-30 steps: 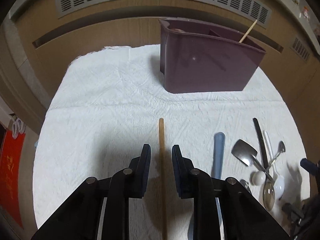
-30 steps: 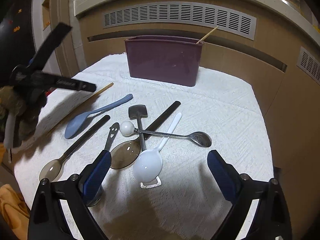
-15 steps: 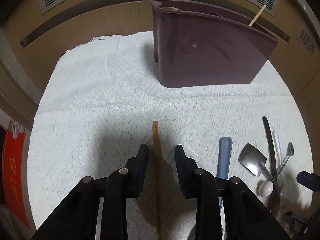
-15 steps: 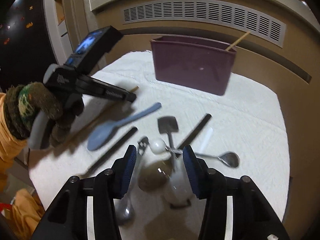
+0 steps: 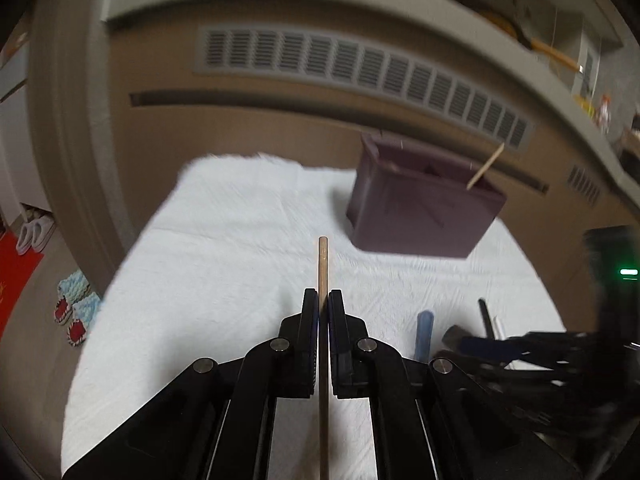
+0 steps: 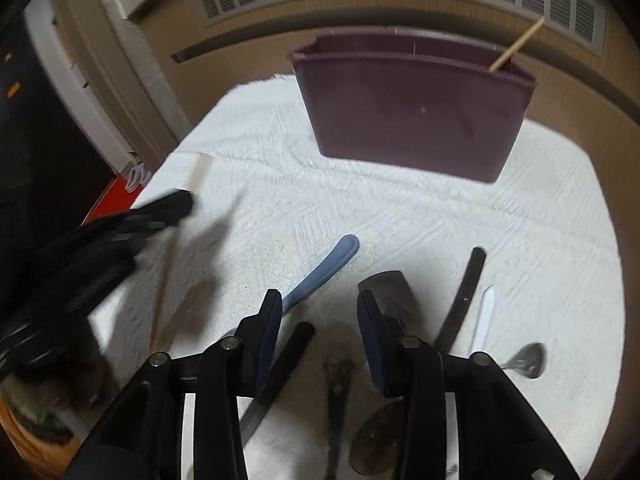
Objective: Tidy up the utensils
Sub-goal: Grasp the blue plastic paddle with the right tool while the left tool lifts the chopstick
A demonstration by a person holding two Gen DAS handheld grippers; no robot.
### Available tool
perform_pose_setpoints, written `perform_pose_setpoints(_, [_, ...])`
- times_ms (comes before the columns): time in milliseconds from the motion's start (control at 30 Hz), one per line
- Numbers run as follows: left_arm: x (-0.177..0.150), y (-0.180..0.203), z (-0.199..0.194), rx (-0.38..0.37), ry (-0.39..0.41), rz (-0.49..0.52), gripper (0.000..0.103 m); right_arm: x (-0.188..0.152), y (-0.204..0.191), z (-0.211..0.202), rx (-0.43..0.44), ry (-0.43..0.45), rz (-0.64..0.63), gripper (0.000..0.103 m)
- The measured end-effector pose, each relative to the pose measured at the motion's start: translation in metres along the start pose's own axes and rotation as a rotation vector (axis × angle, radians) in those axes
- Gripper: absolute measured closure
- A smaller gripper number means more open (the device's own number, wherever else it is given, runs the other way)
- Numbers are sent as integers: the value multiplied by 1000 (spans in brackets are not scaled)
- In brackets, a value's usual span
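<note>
My left gripper (image 5: 323,300) is shut on a wooden chopstick (image 5: 323,264) and holds it above the white cloth (image 5: 224,248). In the right wrist view the left gripper (image 6: 168,208) and its chopstick (image 6: 162,300) are blurred at the left. My right gripper (image 6: 320,300) hovers low over the utensil pile with its jaws closing. A black handle (image 6: 294,344) and a slim metal utensil (image 6: 338,376) lie between them, and neither pad touches. A blue spoon (image 6: 320,276) runs behind the left finger. The purple caddy (image 6: 412,112) stands at the back with one chopstick (image 6: 516,46) in it.
On the cloth to the right lie a metal spatula (image 6: 390,288), a long black handle (image 6: 466,292), a white handle (image 6: 486,316) and a metal spoon (image 6: 528,360). A vented wall (image 5: 360,68) rises behind the caddy. Slippers (image 5: 74,308) lie on the floor at the left.
The left gripper closed on the chopstick and lifted it off the cloth. The right gripper narrowed from wide and moved down and forward over the utensils.
</note>
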State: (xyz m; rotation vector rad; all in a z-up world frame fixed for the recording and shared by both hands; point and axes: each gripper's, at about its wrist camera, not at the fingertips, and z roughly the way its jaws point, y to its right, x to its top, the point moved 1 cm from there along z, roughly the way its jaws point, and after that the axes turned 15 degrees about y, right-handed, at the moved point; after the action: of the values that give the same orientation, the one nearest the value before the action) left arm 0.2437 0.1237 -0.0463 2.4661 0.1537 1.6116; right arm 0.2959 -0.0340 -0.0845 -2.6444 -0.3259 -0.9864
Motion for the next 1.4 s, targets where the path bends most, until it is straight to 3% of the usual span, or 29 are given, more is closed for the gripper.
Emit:
perform_pose_setpoints(267, [11, -30, -45, -5, 122, -75, 98, 11, 1, 38, -139, -19, 119, 71])
perform_pose_setpoints(433, [11, -36, -50, -24, 134, -103, 98, 11, -20, 46, -177, -7, 28, 71])
perform_pose_setpoints(533, [11, -37, -54, -25, 131, -120, 98, 9, -26, 51, -200, 15, -60, 81])
perform_pose_setpoints(700, [14, -30, -66, -27, 135, -106, 98, 9, -19, 26, -123, 56, -73, 99])
perform_pose_setpoints(833, [18, -21, -77, -34, 136, -91, 98, 12, -27, -22, -67, 170, -133, 99])
perform_pose_setpoints(1000, [20, -7, -85, -27, 125, -74, 98, 8, -35, -51, -8, 200, -234, 98])
perform_pose_setpoints(1067, [20, -2, -86, -25, 122, -59, 98, 1, -39, -42, 40, 151, -328, 94])
perform_pose_setpoints(1100, [20, 1, -87, -22, 125, -51, 98, -4, -41, -35, 39, 135, -368, 86])
perform_pose_setpoints(1167, [20, 2, -87, -24, 127, -47, 98, -9, -39, -20, 22, 106, -409, 79])
perform_pose_setpoints(1400, [19, -3, -86, -38, 127, -55, 98, 8, -29, 32, 30, 42, -289, 79])
